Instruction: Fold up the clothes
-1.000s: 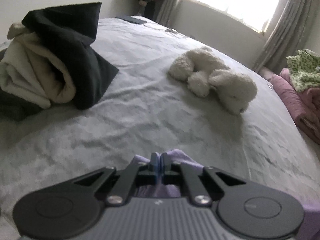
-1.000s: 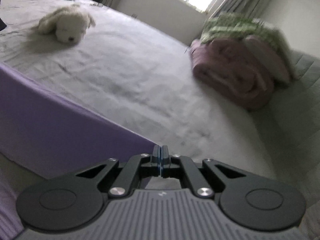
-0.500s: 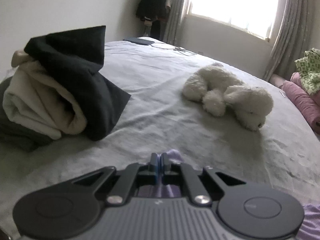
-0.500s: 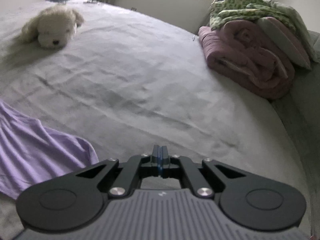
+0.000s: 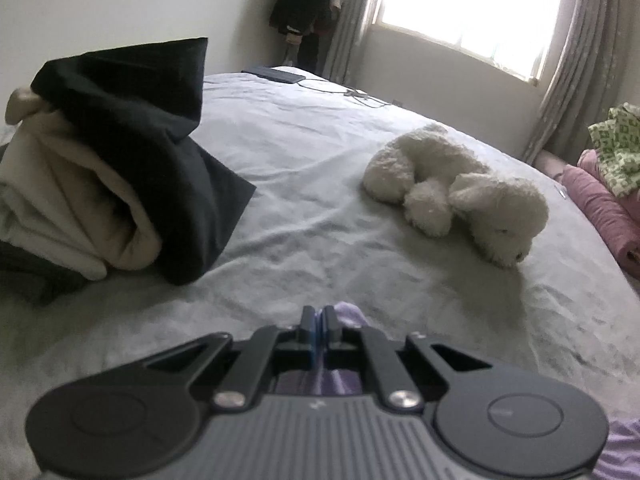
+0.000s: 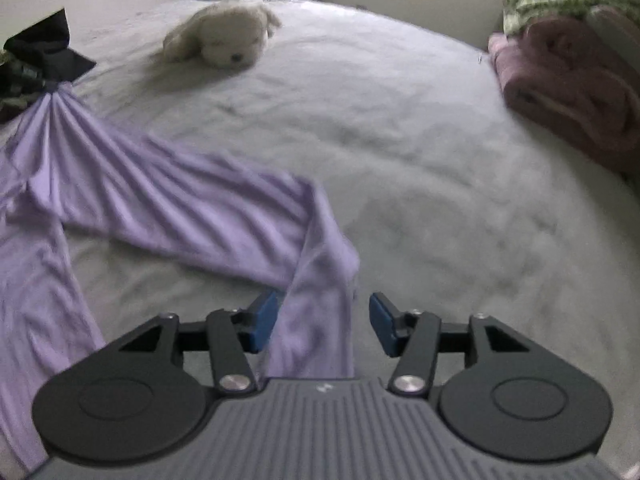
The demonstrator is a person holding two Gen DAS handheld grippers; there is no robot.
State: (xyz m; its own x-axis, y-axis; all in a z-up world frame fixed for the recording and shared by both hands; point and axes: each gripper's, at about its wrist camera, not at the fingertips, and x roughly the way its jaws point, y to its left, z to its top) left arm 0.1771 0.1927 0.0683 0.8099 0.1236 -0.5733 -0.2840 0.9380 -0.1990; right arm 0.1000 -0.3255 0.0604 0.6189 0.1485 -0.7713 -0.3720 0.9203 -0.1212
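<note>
**Right jaws sprung apart, purple cloth let down onto bed**

Half a second back: right gripper [image 6: 320,320] pressed shut, only a flap of purple garment [image 6: 180,200] at frame's left. Now parted wide, blue pads clear on both sides of a purple strip running between them, seemingly let go rather than held. Left gripper [image 5: 319,330] unchanged: clenched on a purple corner, low over the bed [image 5: 320,168], slightly nearer the plush dog [image 5: 460,192].

Progress, as a judgement: far from folded. Garment sprawled across grey sheet, bunched and pulled taut toward the left-hand pinch, one long band lying flat, another trailing toward the camera. No tidy rectangle anywhere. Left to do: spread, flatten, double over. Beside it, a heap of dark and cream clothes [image 5: 100,168], loosely rolled.
</note>
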